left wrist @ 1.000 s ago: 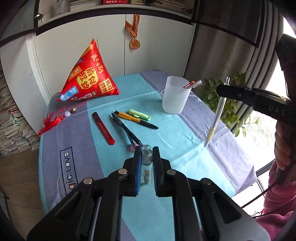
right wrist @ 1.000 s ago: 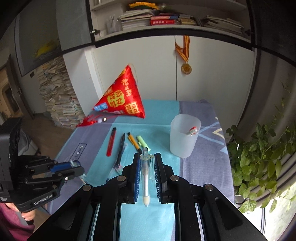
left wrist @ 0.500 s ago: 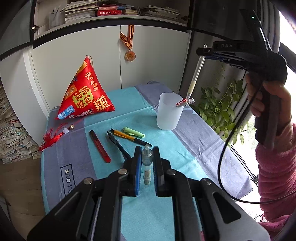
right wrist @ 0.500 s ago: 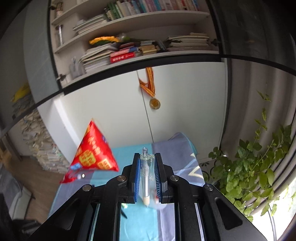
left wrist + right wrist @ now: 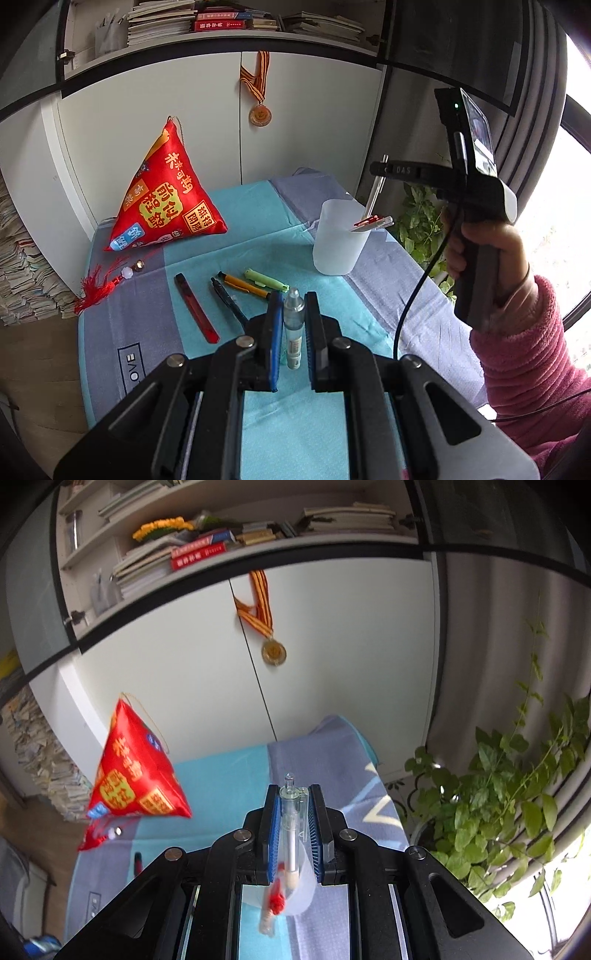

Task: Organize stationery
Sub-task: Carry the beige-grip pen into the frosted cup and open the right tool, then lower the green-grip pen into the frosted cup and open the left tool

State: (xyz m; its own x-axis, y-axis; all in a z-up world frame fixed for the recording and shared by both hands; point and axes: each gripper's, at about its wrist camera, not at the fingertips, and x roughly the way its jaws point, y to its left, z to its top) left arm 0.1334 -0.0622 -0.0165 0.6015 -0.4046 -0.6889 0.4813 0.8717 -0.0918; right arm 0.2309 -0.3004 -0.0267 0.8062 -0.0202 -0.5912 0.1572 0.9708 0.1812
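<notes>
Directly below the right gripper (image 5: 293, 834), the translucent cup (image 5: 340, 238) waited with a red-trimmed pen already inside. The jaws were clamped on a clear pen (image 5: 291, 834), tip hanging at the cup's rim; doing this well probably meant centring the tip over the mouth and letting go only once it was inside. The person's hand (image 5: 484, 254) held that gripper raised, angled downward. Nearer, the left gripper (image 5: 291, 339) pinched a small correction pen (image 5: 293, 328) above the cloth.
</notes>
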